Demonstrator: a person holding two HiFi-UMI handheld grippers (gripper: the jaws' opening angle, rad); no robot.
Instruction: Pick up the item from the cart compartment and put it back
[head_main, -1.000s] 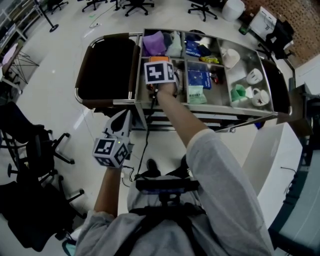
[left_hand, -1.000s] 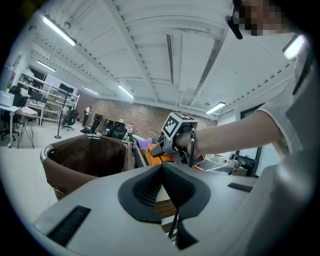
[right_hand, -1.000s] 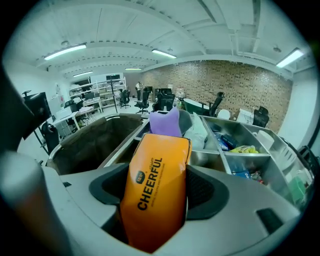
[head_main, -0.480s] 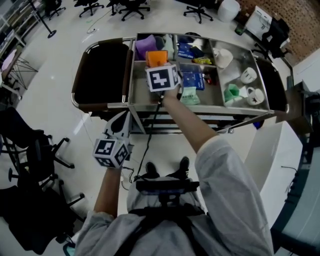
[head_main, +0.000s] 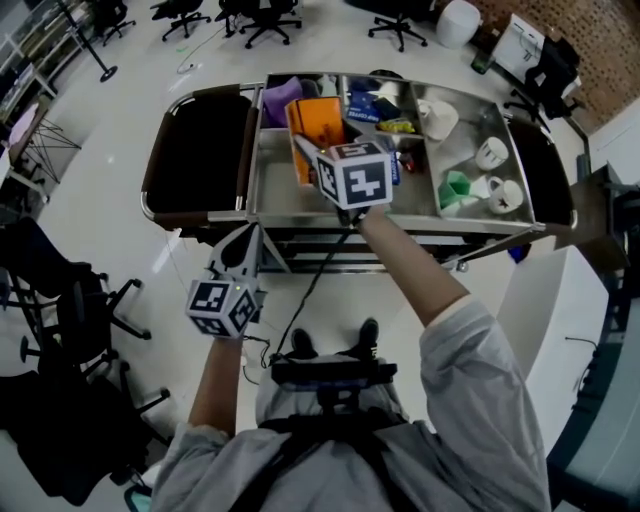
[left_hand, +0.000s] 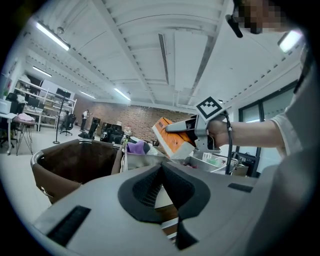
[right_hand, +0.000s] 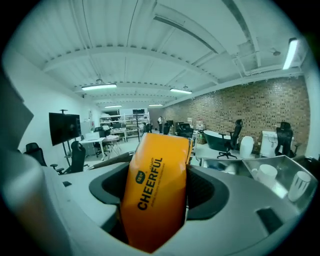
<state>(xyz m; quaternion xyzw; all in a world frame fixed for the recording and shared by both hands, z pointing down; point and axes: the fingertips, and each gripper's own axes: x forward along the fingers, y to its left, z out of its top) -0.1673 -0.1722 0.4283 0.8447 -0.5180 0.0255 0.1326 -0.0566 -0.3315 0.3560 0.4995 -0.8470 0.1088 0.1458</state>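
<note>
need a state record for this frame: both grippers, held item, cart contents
right gripper: shut on the orange box
orange box: tilted, lifted clear above the cart; print reads CHEERFUL
left gripper: shut, nothing in it, low at the person's side, short of the cart
cart: steel top split into compartments, dark bag at its left end
right compartment: white mugs, green item
far left compartment: purple item
</note>
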